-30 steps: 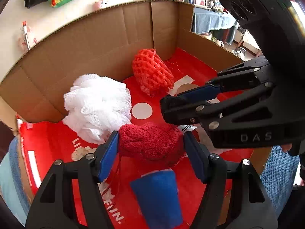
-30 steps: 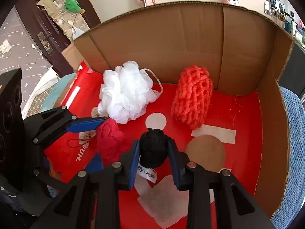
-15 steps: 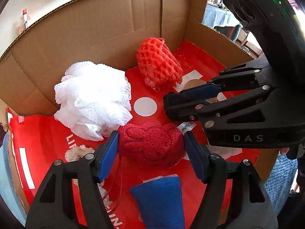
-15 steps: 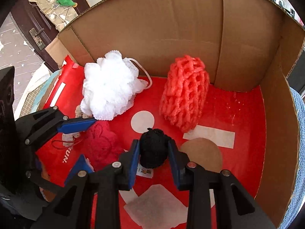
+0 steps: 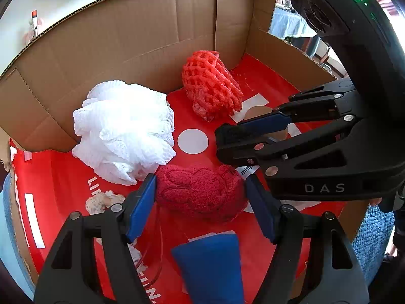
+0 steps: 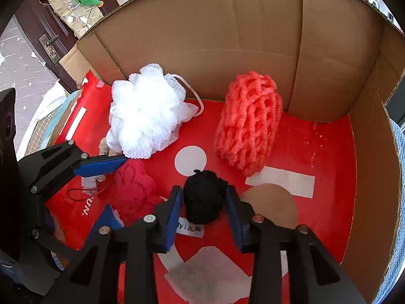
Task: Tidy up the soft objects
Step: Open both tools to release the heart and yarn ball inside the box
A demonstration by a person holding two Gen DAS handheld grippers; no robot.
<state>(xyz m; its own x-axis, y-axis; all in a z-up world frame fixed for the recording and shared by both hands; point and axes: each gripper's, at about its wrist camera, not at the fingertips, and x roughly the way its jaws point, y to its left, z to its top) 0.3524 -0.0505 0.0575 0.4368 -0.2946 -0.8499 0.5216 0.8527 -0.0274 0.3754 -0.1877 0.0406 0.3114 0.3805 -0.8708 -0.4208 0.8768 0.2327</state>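
A red knitted toy (image 5: 200, 192) lies on the red floor of a cardboard box (image 5: 126, 38). My left gripper (image 5: 200, 179) straddles it; its jaws are opening, and both blue pads still touch the toy's sides. A black yarn ball (image 6: 202, 197) sits on the floor between the fingers of my right gripper (image 6: 203, 192). Those jaws are opening too, with a small gap showing on each side of the ball. In the right wrist view the left gripper (image 6: 116, 185) stands at the left around the red toy (image 6: 131, 190).
A white mesh pouf (image 5: 124, 131) and an orange-red foam net (image 5: 210, 86) sit near the back wall. A blue cloth piece (image 5: 210, 261) and a small cream knit piece (image 5: 101, 200) lie by the left fingers. A white square sheet (image 6: 210, 271) lies under the right gripper.
The right jaws have spread off the black ball, which they clamped before. Both views have drawn a little closer to the box floor. The left pads stay around the red toy.
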